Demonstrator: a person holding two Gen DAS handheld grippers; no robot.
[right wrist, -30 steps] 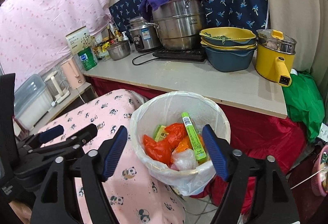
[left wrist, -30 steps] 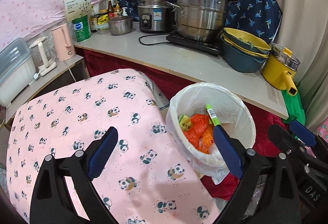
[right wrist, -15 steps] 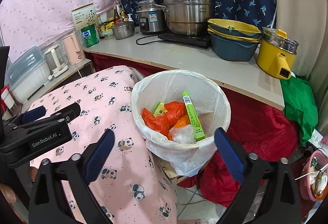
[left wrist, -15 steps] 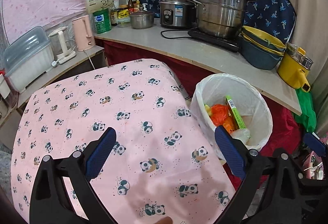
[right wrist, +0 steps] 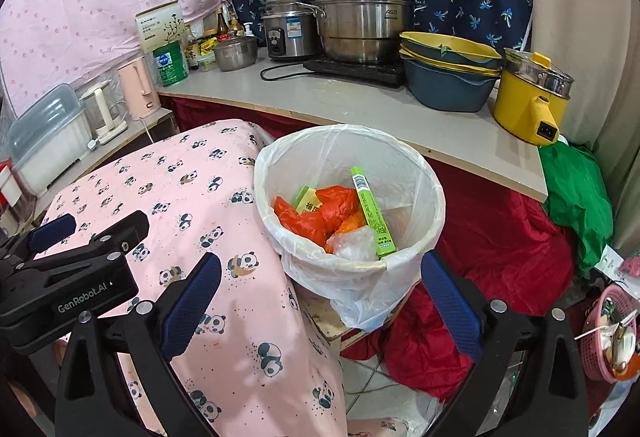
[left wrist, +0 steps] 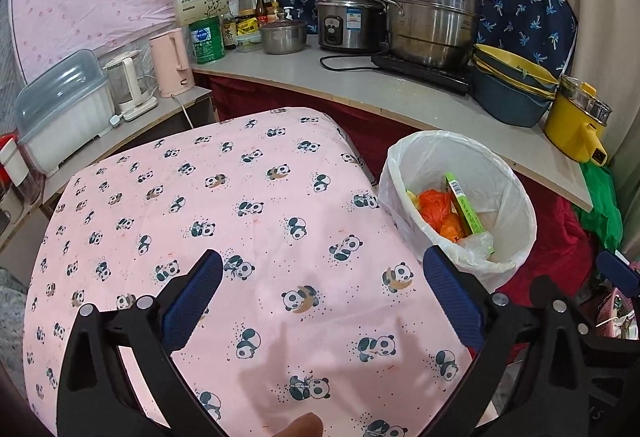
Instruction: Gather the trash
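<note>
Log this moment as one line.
left gripper open, empty | right gripper open, empty | trash bin holds orange bag, green box

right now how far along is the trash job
Done: the bin already holds orange bags, a green box and clear plastic. In hand: nothing; the left gripper and right gripper are both open and empty, the right's jaws having just been opening. Left: no loose trash shows on the panda cloth, so little seems to remain, perhaps tying the liner.
</note>
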